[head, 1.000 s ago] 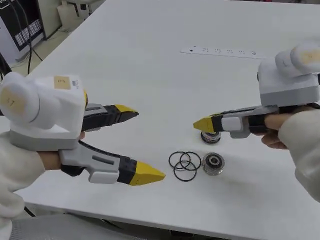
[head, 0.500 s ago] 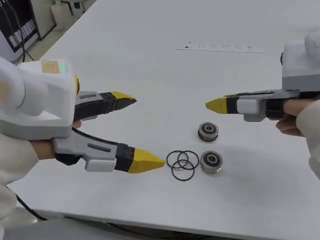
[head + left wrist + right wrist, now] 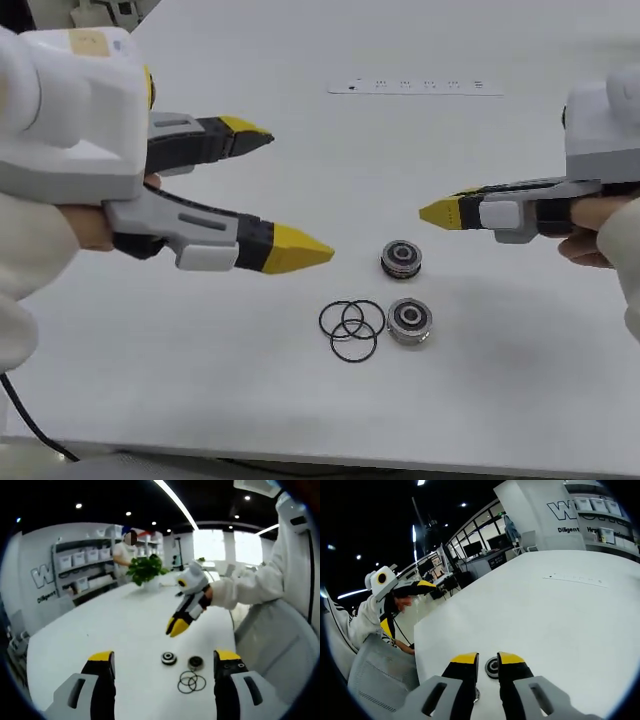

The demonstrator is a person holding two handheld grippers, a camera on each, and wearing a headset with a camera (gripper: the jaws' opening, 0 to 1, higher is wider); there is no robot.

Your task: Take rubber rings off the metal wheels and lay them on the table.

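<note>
Two metal wheels (image 3: 402,259) (image 3: 409,320) stand on the white table (image 3: 300,400), with three black rubber rings (image 3: 350,328) lying overlapped just left of the nearer wheel. My left gripper (image 3: 290,195) hovers left of them with its jaws wide open and nothing between them. In the left gripper view the wheels (image 3: 169,658) (image 3: 195,663) and rings (image 3: 192,682) lie ahead between those jaws. My right gripper (image 3: 430,212) hangs above and right of the far wheel, its jaws together and holding nothing. One wheel (image 3: 492,667) peeks out beyond its tips.
A thin white strip with small markings (image 3: 415,88) lies flat farther back on the table. The table's near edge (image 3: 320,462) runs just below the rings. A grey chair (image 3: 380,680) stands off the table's side. A potted plant (image 3: 145,570) and shelves are far behind.
My right gripper has drawn back to the right off the far wheel, which now stands uncovered. My left gripper has risen slightly, still open. The rings and wheels have not moved.
</note>
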